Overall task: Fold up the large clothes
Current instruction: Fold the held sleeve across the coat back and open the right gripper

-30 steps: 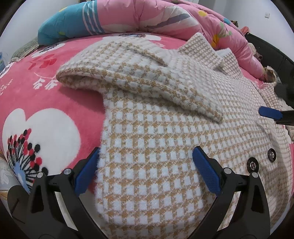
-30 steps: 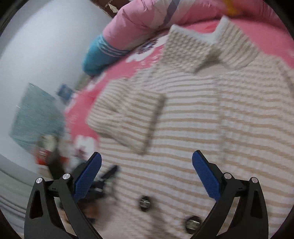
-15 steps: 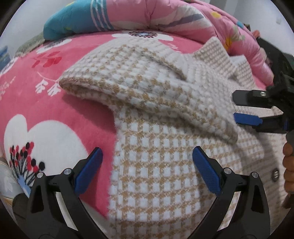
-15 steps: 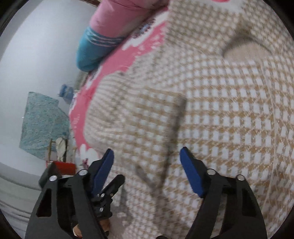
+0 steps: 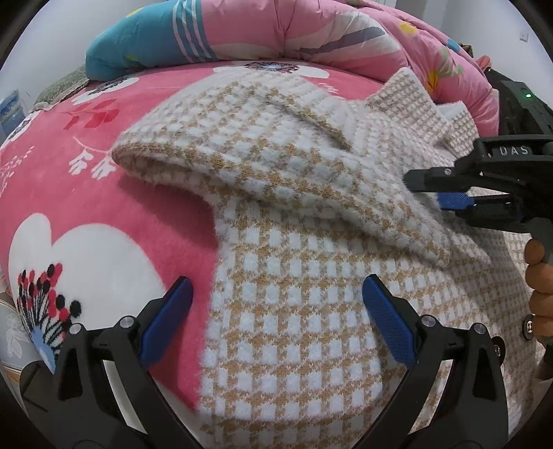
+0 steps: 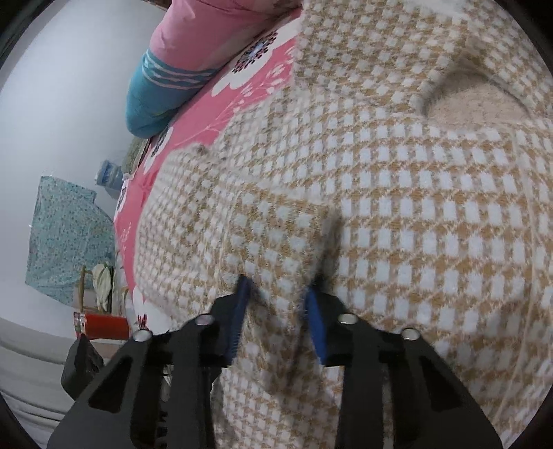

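Observation:
A cream-and-tan checked knit jacket [image 5: 293, 276] lies spread on a pink flowered blanket [image 5: 103, 207], and its sleeve [image 5: 276, 165] is folded across the chest. My left gripper [image 5: 276, 321] hangs open just above the jacket's left side edge, with nothing between its fingers. My right gripper [image 5: 425, 193] comes in from the right at the sleeve's cuff end, held by a hand [image 5: 539, 276]. In the right wrist view the right gripper [image 6: 278, 297] is closing its jaws, and a bunch of the sleeve [image 6: 276, 241] is pinched between the blue pads.
A rolled pink and teal quilt [image 5: 311, 31] lies along the back of the bed. Dark buttons [image 5: 528, 324] sit on the jacket front at the right. Beyond the bed's left edge are a red object [image 6: 103, 326] and a teal patterned cloth [image 6: 65, 241].
The right gripper swept in over the jacket to the sleeve's cuff end and went from wide open to pinching the fabric. The left gripper edged slightly forward and stayed open.

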